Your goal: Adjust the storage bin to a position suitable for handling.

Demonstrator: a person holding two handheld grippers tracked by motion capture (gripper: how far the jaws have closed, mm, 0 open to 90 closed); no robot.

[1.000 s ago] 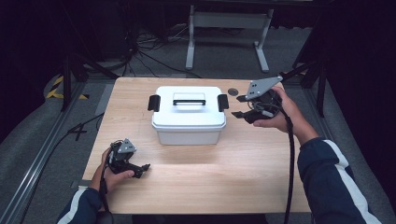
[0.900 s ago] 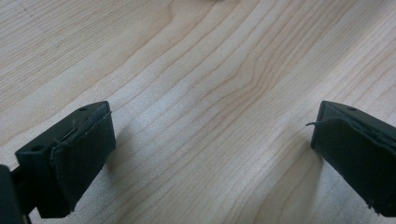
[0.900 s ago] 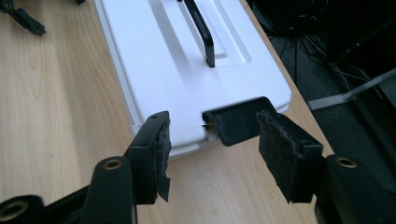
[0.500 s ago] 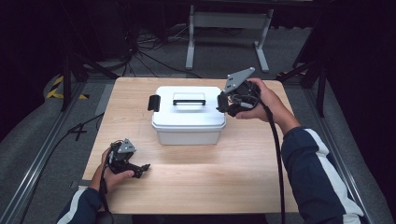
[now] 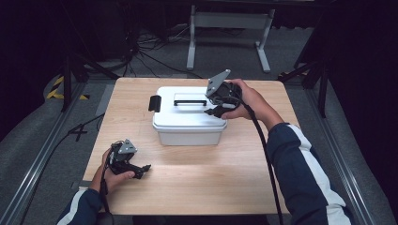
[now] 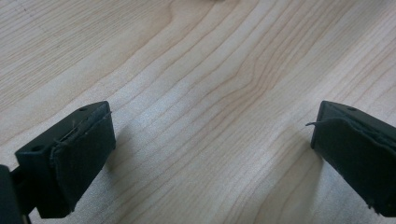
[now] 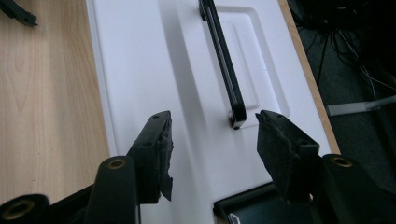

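White lidded box [image 5: 188,119] sits center of the high view, slightly upper, on the wooden table [image 5: 206,183]. Black carry handle [image 5: 189,102] lies flat in a recess on the lid; black latch [image 5: 154,103] sticks out at the box's left end. Right gripper [image 5: 217,111] is over the lid's right end, held in the person's right hand [image 5: 246,101], cable running down the frame along the sleeve. In the right gripper view its jaws are spread apart above the white lid [image 7: 154,70], nothing between them, the handle end [image 7: 236,114] just ahead of the gap, a black latch [image 7: 250,205] at the bottom edge. Left gripper [image 5: 142,170] rests lower left in the high view, on bare wood, well apart from the box. Left gripper view: jaws wide apart, holding nothing, only wood grain [image 6: 210,93] between.
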